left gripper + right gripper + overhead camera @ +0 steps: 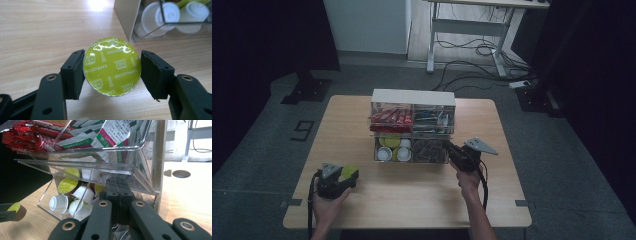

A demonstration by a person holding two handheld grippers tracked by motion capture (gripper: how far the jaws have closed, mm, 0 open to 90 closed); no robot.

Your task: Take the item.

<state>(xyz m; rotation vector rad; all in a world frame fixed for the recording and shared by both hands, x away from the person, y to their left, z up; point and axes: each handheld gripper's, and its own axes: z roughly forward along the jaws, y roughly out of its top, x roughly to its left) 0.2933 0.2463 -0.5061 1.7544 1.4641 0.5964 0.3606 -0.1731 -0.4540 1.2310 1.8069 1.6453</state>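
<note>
A lime-green Cappuccino coffee capsule (112,67) sits foil-side up between the jaws of my left gripper (112,72), which is shut on it just above the wood. From above, that gripper (346,176) and the capsule (348,171) are at the table's front left, short of the clear organizer (412,96). My right gripper (452,150) is at the organizer's lower right drawer (432,152). In the right gripper view its jaws (118,182) are pressed together on the drawer's clear front wall (140,185). White capsules (58,203) and green capsules (67,185) lie in the lower left compartment.
The upper compartments hold red sachets (389,117) and green-and-white packets (112,135). The organizer's corner (125,17) with white capsules (170,12) is just ahead of the left gripper. A round hole (181,173) marks the tabletop (412,195). A desk and floor cables (472,50) are behind.
</note>
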